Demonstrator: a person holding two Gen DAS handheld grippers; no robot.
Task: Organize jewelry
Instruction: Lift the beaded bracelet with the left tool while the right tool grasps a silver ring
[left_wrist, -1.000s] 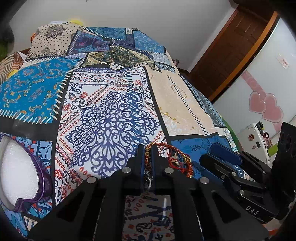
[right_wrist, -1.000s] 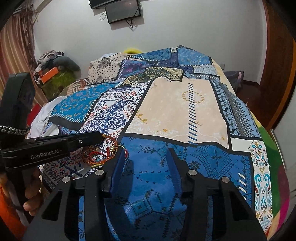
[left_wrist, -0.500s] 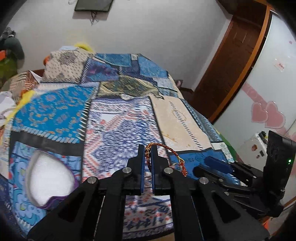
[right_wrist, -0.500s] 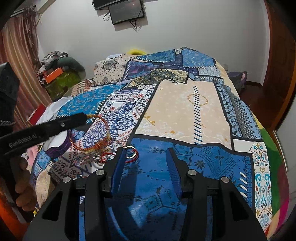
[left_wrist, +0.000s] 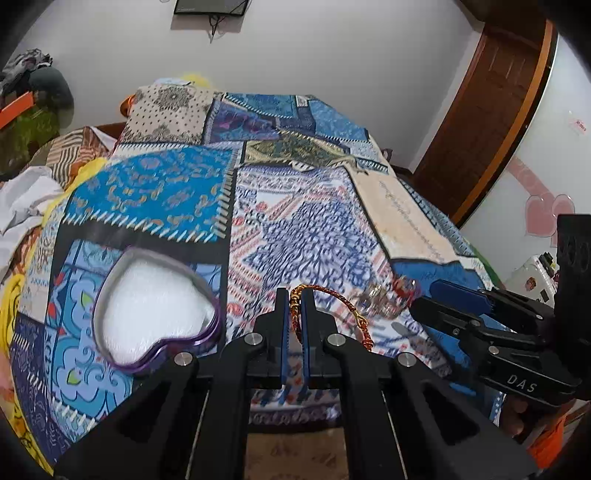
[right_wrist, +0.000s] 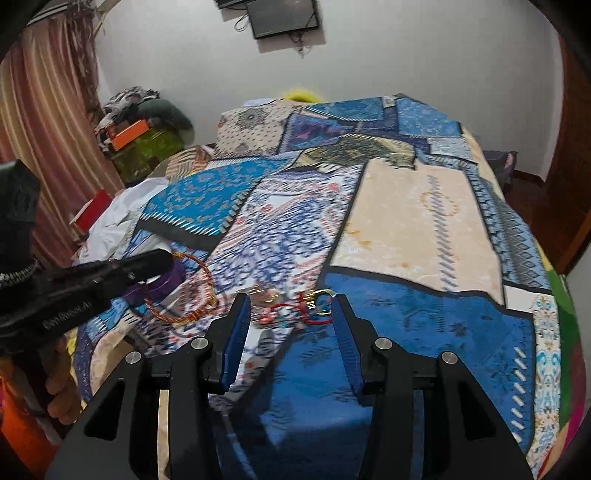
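My left gripper (left_wrist: 294, 295) is shut on a red-and-gold braided bracelet (left_wrist: 341, 304) and holds it above the bedspread; it also shows in the right wrist view (right_wrist: 184, 284). A purple heart-shaped box (left_wrist: 151, 310) with a white lining lies open on the bed, left of the left gripper. A small pile of jewelry (right_wrist: 291, 304), red threads and gold rings, lies on the bedspread just ahead of my open right gripper (right_wrist: 291, 321). The pile also shows in the left wrist view (left_wrist: 388, 299), blurred.
A patchwork bedspread (right_wrist: 406, 229) covers the bed. Pillows (left_wrist: 166, 114) lie at the far end. White cloth (left_wrist: 22, 206) and clutter sit off the left side. A wooden door (left_wrist: 498, 110) stands to the right.
My left gripper has lifted the bracelet off the pile and swung left toward the heart box. The right gripper has stayed open and shifted slightly to face the remaining pile.
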